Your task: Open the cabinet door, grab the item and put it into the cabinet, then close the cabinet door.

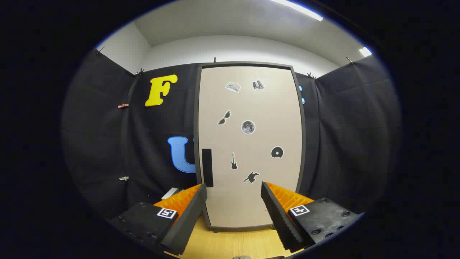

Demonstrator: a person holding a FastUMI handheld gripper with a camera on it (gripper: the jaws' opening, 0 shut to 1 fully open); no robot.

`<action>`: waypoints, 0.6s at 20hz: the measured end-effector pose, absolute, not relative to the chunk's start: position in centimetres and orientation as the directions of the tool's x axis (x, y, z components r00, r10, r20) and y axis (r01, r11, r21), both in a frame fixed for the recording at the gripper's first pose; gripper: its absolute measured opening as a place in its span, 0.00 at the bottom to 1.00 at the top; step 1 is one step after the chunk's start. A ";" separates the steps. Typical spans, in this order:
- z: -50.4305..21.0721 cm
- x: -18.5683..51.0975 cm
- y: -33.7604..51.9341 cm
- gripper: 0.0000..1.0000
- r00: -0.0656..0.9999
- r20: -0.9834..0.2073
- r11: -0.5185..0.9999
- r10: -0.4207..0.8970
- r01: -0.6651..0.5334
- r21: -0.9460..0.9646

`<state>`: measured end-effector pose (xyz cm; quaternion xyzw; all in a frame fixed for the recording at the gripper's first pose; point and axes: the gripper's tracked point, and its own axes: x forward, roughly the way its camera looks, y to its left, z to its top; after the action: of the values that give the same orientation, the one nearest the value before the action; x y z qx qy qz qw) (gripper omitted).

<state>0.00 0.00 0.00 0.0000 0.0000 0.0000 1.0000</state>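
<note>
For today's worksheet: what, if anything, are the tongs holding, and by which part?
Nothing. The tongs are open and empty, facing the shut cabinet door.

The claw gapes wide, holding nothing, before the closed cabinet door with its handle.

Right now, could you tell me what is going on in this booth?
A person is pointing a handheld claw at a tall cabinet standing on a wooden table. The claw is open and holds nothing; its fingers sit apart, short of the cabinet. The cabinet door is shut, with small stickers on its face and a dark handle by its left edge, just beyond the left finger. A small pale item lies on the table left of the cabinet, partly hidden behind that finger.
</note>
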 end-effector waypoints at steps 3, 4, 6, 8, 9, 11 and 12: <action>0.2 -0.2 0.1 0.97 1.000 0.007 1.000 0.003 -0.003 -0.002; 0.5 -0.4 0.1 0.98 1.000 0.016 1.000 0.002 -0.002 -0.004; 0.7 -0.5 0.2 0.97 1.000 0.023 1.000 0.004 -0.004 -0.005; 0.7 -0.5 0.2 0.97 1.000 0.021 1.000 0.003 -0.003 -0.007; 0.6 -0.5 0.3 0.97 1.000 0.016 1.000 0.003 -0.003 -0.008; 0.3 -0.4 0.3 0.98 1.000 0.005 1.000 0.004 -0.004 -0.004; 0.3 -0.4 0.3 0.98 1.000 0.004 1.000 0.003 -0.003 0.000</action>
<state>-0.43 0.26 0.28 -0.0002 -0.0019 0.0013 1.0000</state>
